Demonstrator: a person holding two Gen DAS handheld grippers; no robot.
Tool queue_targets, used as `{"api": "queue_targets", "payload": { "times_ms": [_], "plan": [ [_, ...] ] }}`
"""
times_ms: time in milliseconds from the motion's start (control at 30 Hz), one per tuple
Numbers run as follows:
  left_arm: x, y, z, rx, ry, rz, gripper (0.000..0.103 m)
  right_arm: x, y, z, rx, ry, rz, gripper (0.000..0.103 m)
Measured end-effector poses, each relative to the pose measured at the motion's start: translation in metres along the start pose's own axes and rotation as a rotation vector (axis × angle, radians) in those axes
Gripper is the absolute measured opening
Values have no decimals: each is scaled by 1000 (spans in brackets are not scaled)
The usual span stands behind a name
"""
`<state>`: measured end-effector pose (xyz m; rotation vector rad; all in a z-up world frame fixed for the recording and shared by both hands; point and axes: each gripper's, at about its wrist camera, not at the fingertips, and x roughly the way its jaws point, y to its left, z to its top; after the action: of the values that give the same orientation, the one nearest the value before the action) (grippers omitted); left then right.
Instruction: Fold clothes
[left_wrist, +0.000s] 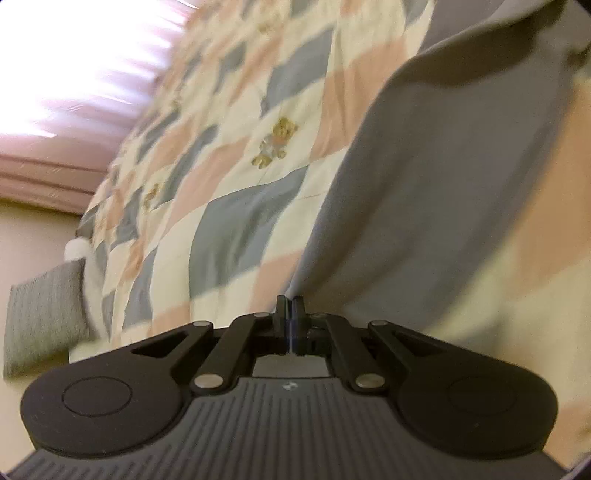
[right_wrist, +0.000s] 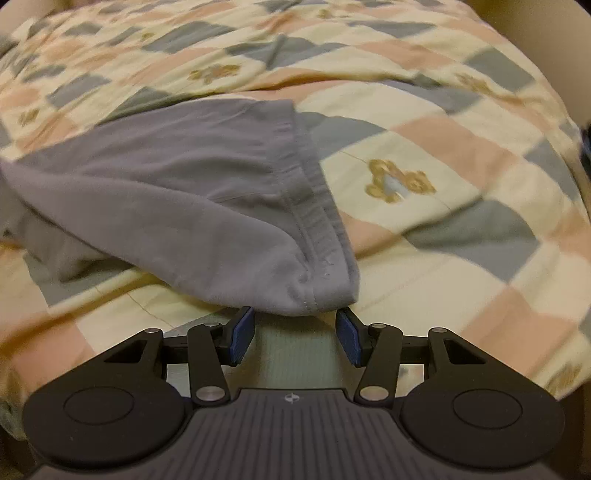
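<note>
Presently: left tool (left_wrist: 290, 317) clenched on grey garment (left_wrist: 436, 192) edge; right tool (right_wrist: 295, 334) released, spread beside garment corner; quilt (right_wrist: 424, 122) beneath.

Materials and finishes, both wrist views.
Grey garment (right_wrist: 177, 192): soft matt knit cloth, double-stitched hem. Quilt (right_wrist: 424, 229) on bed: matt woven cotton look, patchwork in cream, peach and blue-grey, embroidered bears, slightly creased. Left hand-held gripper (left_wrist: 290, 317): matt black plastic links, ribbed grey housing, dull silver metal pivot pins. Right hand-held gripper (right_wrist: 295, 336): same matt black plastic, with blue textured pads (right_wrist: 349, 338), rubber-like. Grey ribbed knit cushion (left_wrist: 44, 317), matt. Curtain (left_wrist: 74, 74): pinkish cloth, backlit.
</note>
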<state>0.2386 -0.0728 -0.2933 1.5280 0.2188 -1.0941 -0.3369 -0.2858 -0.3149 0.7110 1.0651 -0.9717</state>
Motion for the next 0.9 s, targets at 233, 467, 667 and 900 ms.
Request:
{"api": "queue_targets", "payload": {
  "times_ms": [233,467,667,900],
  "plan": [
    [-77,-94,-100,-214,264,-91,2,-6,-18,-24,248,14,63,51],
    [-72,-93,-172,-1113,370,-221,22,-10,-30,-53,486,27,154,54],
    [-64,-72,-231,-1749,280,-174,37,4,-42,-74,712,31,235,54],
    [-16,-64,-260,-2038,207,-116,45,17,-47,-78,745,16,271,54]
  ]
}}
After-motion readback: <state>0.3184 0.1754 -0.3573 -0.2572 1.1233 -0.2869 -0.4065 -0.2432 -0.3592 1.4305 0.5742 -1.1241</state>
